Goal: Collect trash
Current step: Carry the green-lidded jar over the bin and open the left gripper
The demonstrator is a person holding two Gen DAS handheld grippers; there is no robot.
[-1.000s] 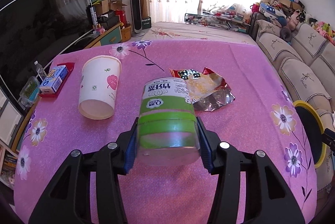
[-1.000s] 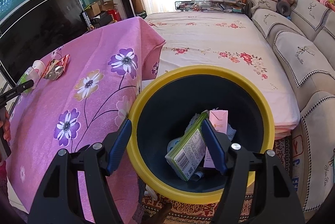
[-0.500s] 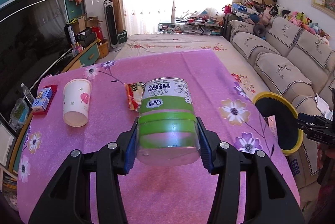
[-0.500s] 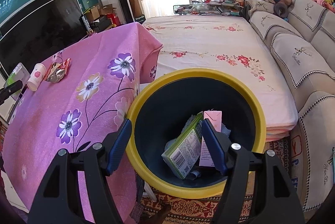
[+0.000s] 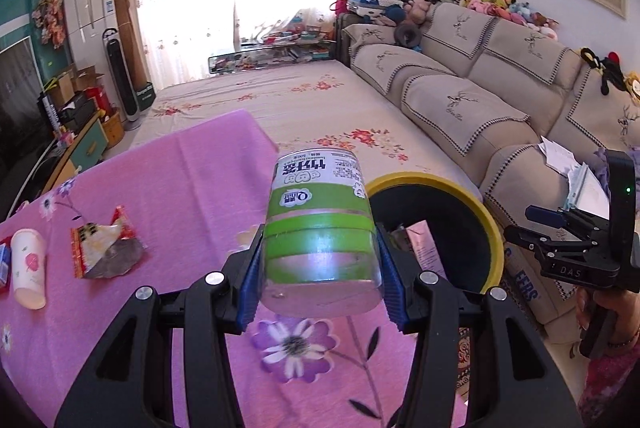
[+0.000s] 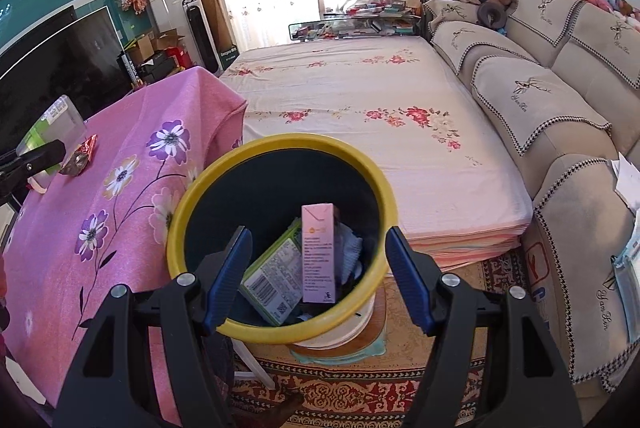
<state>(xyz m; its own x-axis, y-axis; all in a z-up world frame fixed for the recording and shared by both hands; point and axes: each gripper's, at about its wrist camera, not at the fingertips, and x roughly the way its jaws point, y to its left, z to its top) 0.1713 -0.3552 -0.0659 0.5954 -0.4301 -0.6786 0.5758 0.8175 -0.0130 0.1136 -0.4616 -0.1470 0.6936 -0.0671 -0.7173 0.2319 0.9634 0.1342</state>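
My left gripper (image 5: pixel 320 280) is shut on a clear plastic jar with a green and white label (image 5: pixel 318 228), held above the pink flowered tablecloth (image 5: pixel 192 195) near its right edge. The yellow-rimmed dark trash bin (image 5: pixel 452 187) stands just right of the jar, beside the table. My right gripper (image 6: pixel 316 276) is open and empty, hovering over the bin (image 6: pixel 280 143), which holds a pink carton (image 6: pixel 318 252) and a green box (image 6: pixel 272 280). A crumpled snack wrapper (image 5: pixel 104 248) and a tipped paper cup (image 5: pixel 28 268) lie on the table at left.
The right gripper and the hand holding it show at the right of the left wrist view (image 5: pixel 580 252). A beige sofa (image 6: pixel 560 99) runs along the right. A flowered mattress (image 6: pixel 360 99) lies beyond the bin. A TV (image 6: pixel 48 67) stands at left.
My left gripper has carried the jar rightward across the table toward the bin. My right gripper has drawn back slightly above the bin and stays open.
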